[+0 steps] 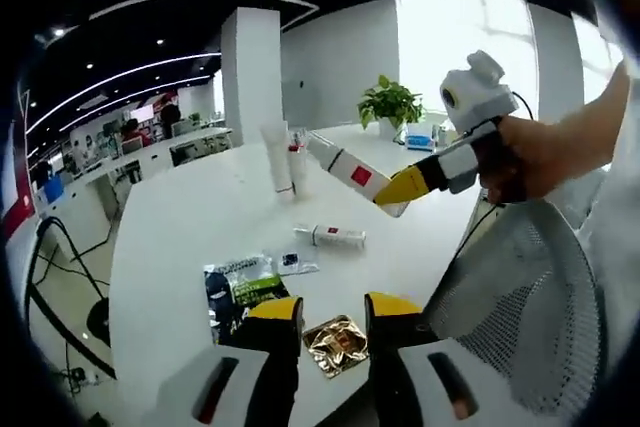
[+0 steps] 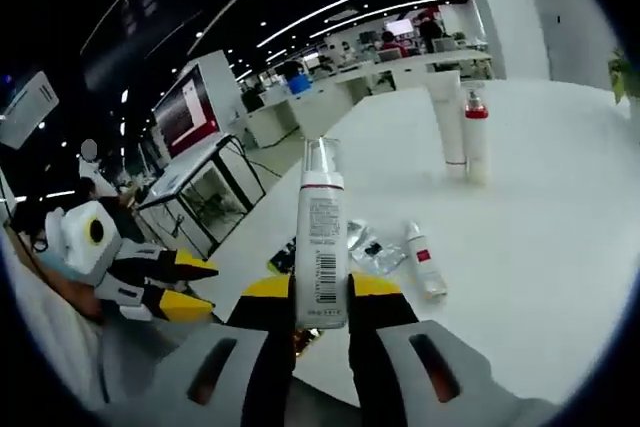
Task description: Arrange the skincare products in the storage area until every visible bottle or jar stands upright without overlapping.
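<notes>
Your right gripper clamps a tall white pump bottle with a red band, lifted above the white table. Your left gripper hangs open, holding nothing, above a gold foil sachet.

On the table, a tube and a small bottle stand upright side by side at the far part, just apart from each other. Nearer the camera, a second bottle lies on its side. Closer still lie a packet and a foil sachet, near the table's front edge. A potted plant stands at the far right. Above the table, the right gripper holds a third bottle, between its jaws.
</notes>
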Available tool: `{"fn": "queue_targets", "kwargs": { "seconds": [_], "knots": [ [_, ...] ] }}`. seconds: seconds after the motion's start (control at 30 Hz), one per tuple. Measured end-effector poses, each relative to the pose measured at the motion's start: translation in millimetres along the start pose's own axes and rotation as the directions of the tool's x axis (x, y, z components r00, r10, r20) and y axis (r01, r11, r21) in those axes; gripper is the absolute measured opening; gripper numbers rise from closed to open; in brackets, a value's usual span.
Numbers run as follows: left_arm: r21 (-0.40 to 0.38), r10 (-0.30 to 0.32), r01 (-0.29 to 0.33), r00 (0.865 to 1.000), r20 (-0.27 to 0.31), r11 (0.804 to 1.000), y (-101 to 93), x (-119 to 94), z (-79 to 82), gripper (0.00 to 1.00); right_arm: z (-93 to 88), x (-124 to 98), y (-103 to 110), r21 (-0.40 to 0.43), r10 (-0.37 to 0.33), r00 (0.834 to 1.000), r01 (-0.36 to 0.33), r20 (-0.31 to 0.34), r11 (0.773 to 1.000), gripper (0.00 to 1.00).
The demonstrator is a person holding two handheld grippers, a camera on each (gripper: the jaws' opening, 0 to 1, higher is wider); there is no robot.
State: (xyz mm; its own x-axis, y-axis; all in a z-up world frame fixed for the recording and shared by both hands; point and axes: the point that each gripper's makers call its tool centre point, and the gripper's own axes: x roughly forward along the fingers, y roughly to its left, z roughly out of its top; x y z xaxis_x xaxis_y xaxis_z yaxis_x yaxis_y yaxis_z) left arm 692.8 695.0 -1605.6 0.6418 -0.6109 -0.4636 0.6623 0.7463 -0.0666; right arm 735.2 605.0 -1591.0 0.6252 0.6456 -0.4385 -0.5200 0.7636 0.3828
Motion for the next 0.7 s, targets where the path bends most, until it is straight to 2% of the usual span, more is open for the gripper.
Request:
{"fn": "queue_targets", "kwargs": {
  "seconds": [0.03,0.1,0.23,0.4,0.43,0.47,0.63,0.7],
  "knots": [
    [-0.027,-0.002,0.003,1.0,0.016,1.0,0.7,-1.0,3.2,0.26,-2.5,2.5,7.0,0.01,0.028,1.0,-0.028,-0.007,1.0,0.16],
    [-0.079,-0.003,0.008,0.998,0.058,0.997,3.2,-2.7,11.7,0.28,-8.3,6.1,20.1,-0.026,0.075,0.997,-0.076,-0.034,0.997,0.16],
    [-0.184,0.018,0.006,0.992,0.126,0.983,13.3,-7.5,25.5,0.31,-13.1,9.3,34.4,-0.04,0.105,0.993,-0.108,-0.056,0.993,0.16],
    [-0.339,0.017,0.04,0.987,0.162,0.94,21.9,-10.4,35.3,0.36,-10.0,8.6,48.9,-0.068,0.147,0.988,-0.15,-0.045,0.986,0.16],
    [-0.37,0.038,0.031,0.984,0.177,0.928,24.9,-10.2,38.5,0.37,-9.0,8.0,52.4,-0.072,0.154,0.987,-0.157,-0.043,0.985,0.16],
    [-0.346,0.024,0.039,0.984,0.176,0.937,23.2,-10.9,37.4,0.37,-8.6,7.5,54.3,-0.075,0.158,0.987,-0.161,-0.042,0.984,0.16],
    [-0.333,-0.014,0.076,0.983,0.185,0.94,11.5,-11.4,39.0,0.37,-4.5,3.3,72.5,-0.132,0.205,0.979,-0.206,-0.021,0.97,0.16],
    [-0.331,-0.031,0.096,0.98,0.195,0.939,8.1,-13.0,41.0,0.38,-7.0,2.1,75.1,-0.169,0.191,0.981,-0.194,-0.031,0.966,0.16]
  ]
}}
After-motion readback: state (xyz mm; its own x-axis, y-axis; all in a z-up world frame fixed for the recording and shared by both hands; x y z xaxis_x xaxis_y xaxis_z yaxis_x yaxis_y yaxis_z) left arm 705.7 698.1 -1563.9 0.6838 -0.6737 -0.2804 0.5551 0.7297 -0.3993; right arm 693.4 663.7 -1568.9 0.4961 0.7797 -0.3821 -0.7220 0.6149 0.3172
